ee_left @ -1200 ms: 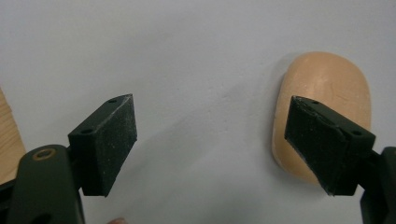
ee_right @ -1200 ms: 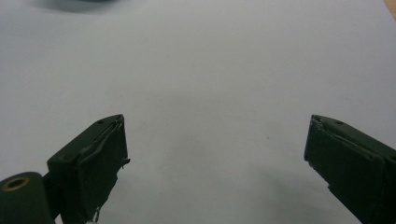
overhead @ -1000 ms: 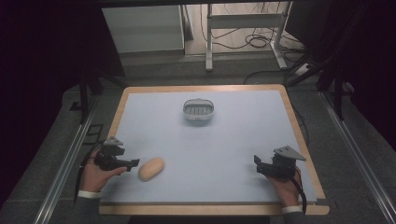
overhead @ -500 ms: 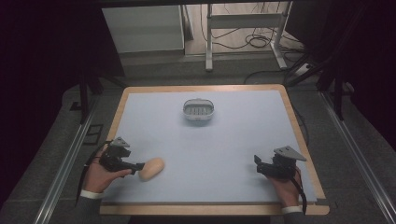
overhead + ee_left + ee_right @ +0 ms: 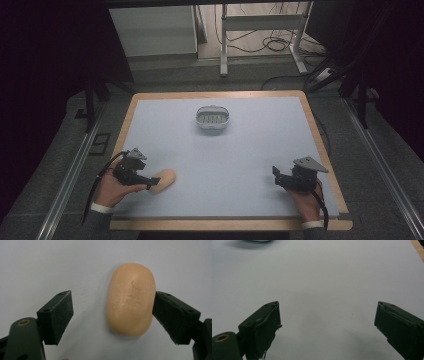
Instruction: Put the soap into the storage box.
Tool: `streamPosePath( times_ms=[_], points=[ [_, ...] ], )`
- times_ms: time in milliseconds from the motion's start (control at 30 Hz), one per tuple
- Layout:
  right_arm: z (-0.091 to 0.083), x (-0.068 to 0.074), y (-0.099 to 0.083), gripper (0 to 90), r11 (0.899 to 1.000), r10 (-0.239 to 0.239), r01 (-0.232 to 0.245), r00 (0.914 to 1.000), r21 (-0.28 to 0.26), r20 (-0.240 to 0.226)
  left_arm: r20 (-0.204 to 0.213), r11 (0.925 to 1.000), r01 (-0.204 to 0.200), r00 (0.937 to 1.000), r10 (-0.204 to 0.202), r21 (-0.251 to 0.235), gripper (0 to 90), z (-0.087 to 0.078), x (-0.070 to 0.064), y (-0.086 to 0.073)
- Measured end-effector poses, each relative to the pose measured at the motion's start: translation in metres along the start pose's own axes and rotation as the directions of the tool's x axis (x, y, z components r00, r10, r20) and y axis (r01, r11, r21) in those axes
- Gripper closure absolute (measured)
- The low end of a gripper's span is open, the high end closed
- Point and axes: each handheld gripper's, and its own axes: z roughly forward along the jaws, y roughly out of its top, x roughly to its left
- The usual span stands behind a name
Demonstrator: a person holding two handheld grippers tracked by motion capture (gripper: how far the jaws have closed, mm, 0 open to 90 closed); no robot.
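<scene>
Change: left gripper has been advanced until the soap bar is straddled | jaws spread, one pad touching, nothing clamped | soap flat near table front-left corner | right gripper idle, spread wide | closing judged next.

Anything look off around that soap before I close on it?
Slightly. The soap lies flat and whole, but it sits off-centre in the open left gripper: it is at or touching one pad, with a clear gap to the other. Nothing spilled; the dish stands upright.
</scene>
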Motion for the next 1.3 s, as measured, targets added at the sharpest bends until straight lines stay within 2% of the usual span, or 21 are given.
streamPosePath(
  times_ms=[200, 600, 900, 1300],
  points=[
    [0.000, 0.000, 0.000, 6.6, 1.000, -0.003, 0.003, 1.0000, 0.001, 0.001, -0.007, 0.9998, -0.014, 0.9999, 0.014, 0.013, 17.9, 0.003, -0.004, 0.003],
    [0.000, 0.000, 0.000, 6.6, 1.000, -0.003, 0.003, 1.0000, 0.000, 0.004, 0.010, 0.9985, -0.031, 0.9995, 0.031, 0.044, 17.3, 0.015, -0.011, 0.007],
    [0.000, 0.000, 0.000, 6.6, 1.000, -0.008, 0.008, 1.0000, 0.001, 0.005, 0.022, 0.9941, -0.067, 0.9976, 0.066, 0.085, 17.1, 0.026, -0.020, 0.009],
    [0.000, 0.000, 0.000, 6.6, 1.000, -0.007, 0.007, 1.0000, 0.002, 0.005, 0.017, 0.9891, -0.079, 0.9968, 0.078, 0.124, 17.6, 0.038, -0.024, 0.013]
  ],
)
